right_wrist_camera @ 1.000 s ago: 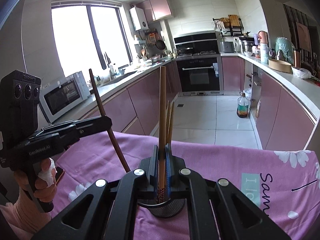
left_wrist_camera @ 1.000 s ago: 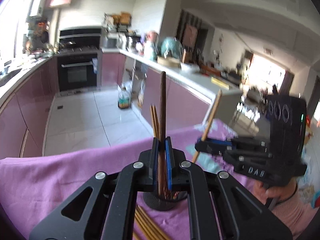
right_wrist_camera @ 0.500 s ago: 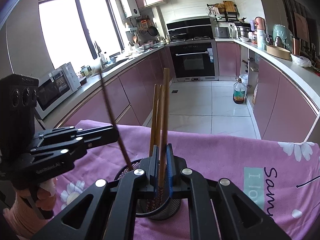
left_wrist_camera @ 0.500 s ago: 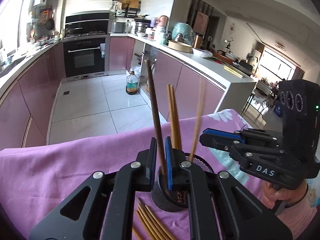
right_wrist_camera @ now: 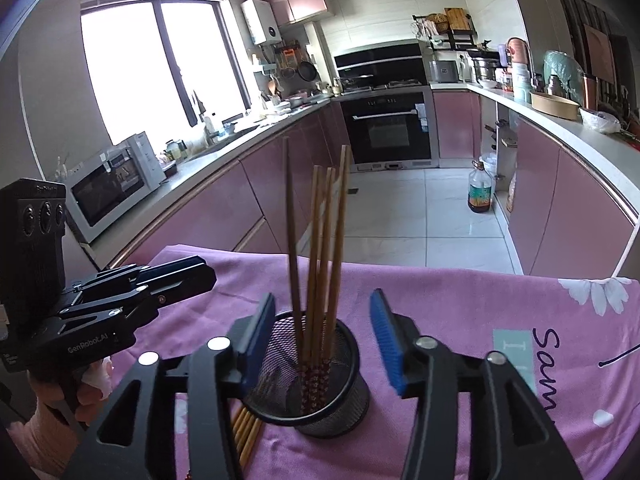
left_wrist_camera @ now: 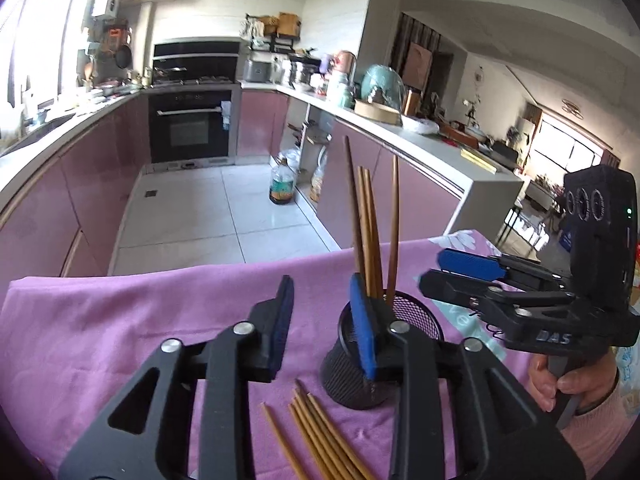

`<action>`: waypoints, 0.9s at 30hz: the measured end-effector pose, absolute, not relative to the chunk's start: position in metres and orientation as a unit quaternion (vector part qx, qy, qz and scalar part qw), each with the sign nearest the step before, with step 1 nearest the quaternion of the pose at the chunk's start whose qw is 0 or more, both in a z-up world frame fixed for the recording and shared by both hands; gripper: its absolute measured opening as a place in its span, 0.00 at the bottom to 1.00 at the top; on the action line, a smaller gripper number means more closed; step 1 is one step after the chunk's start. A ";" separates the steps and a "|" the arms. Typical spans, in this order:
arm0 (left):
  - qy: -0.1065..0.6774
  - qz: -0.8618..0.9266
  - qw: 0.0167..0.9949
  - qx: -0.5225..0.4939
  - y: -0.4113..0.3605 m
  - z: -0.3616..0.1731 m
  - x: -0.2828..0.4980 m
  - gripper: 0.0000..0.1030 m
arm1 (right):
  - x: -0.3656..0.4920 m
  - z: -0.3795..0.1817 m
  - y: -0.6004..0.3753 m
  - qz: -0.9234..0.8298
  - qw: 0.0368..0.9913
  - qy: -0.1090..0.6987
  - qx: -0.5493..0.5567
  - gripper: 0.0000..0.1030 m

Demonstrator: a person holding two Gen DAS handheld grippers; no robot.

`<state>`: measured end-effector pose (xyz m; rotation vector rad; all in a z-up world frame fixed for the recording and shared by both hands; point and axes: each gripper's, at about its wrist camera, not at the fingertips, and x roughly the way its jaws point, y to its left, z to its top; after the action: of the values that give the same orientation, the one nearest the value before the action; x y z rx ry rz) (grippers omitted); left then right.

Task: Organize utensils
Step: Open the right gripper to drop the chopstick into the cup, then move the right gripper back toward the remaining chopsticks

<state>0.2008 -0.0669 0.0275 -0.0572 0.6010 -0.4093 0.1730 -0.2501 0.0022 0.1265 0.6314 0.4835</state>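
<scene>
Four chopsticks (right_wrist_camera: 320,264) are standing in the holder (right_wrist_camera: 320,396) at lower centre, only the left view showing loose sticks (left_wrist_camera: 316,436) spread below, while both grippers (left_wrist_camera: 322,332) (right_wrist_camera: 324,344) are opening, gripping nothing.

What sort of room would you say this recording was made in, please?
A home kitchen, most likely. A built-in oven sits under a hob, a microwave stands on the long counter, and pink cabinets line both sides of a tiled floor.
</scene>
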 end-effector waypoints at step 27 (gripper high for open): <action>0.418 -0.174 0.891 -0.010 -0.030 -0.099 0.133 0.36 | 0.108 -0.098 -0.186 0.289 0.854 0.432 0.017 0.26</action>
<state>0.1331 -0.0297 -0.0991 -0.0203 0.8685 -0.3608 0.1082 -0.1863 -0.0983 0.0365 0.9081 0.6084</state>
